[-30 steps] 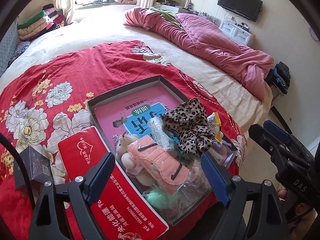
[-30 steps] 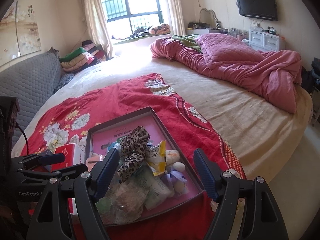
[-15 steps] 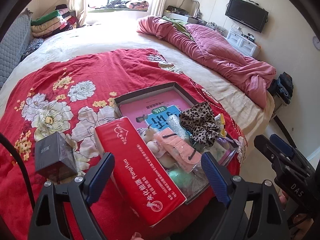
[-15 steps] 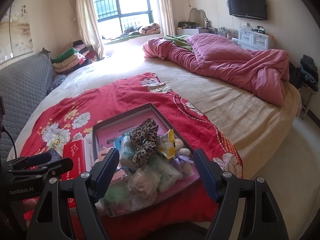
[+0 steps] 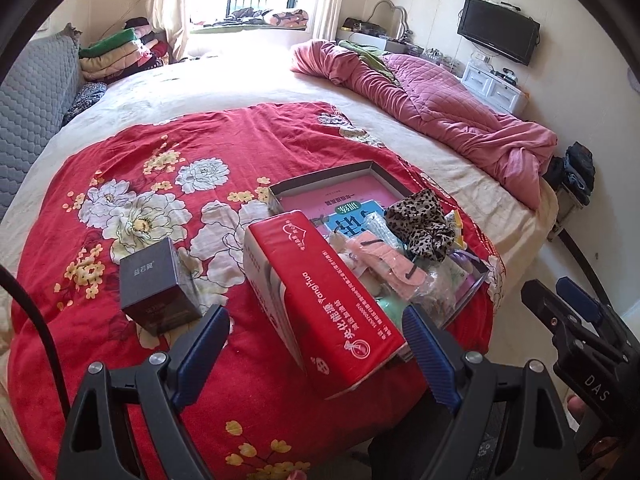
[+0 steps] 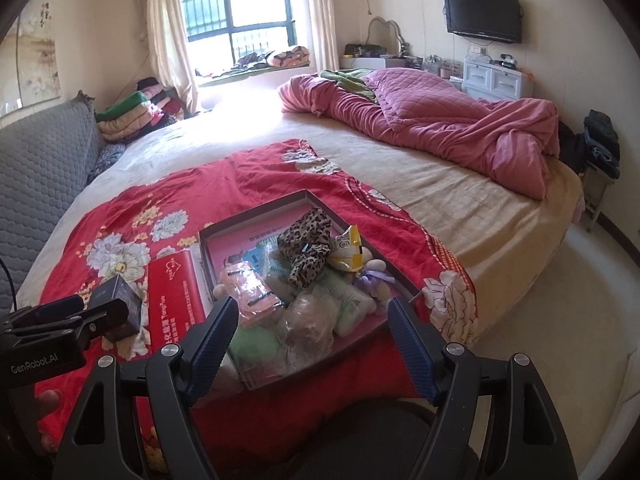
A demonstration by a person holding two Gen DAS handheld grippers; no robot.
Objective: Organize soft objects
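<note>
A shallow dark tray (image 5: 340, 174) (image 6: 256, 216) lies on the red floral blanket and holds a pile of soft things: a leopard-print cloth (image 5: 424, 224) (image 6: 306, 246), a pink pouch (image 5: 386, 264) (image 6: 252, 292), small plush toys (image 6: 374, 278), and plastic-wrapped packs (image 6: 310, 322). A red tissue pack (image 5: 320, 300) (image 6: 174, 296) leans on the tray's left edge. My left gripper (image 5: 316, 356) is open and empty, just short of the red pack. My right gripper (image 6: 310, 346) is open and empty, just short of the tray's near end.
A dark cube box (image 5: 158, 286) (image 6: 120, 300) stands on the blanket (image 5: 140, 184) left of the red pack. A rumpled pink quilt (image 6: 440, 124) lies at the bed's far right. Folded blankets (image 6: 132, 116) are stacked by the grey headboard (image 6: 36, 168). The bed's edge drops to the floor (image 6: 560, 300) on the right.
Both grippers have pulled back and turned left. The tray looks smaller and farther, and the red pack and dark box have come fully into the left wrist view. Both stay open.
</note>
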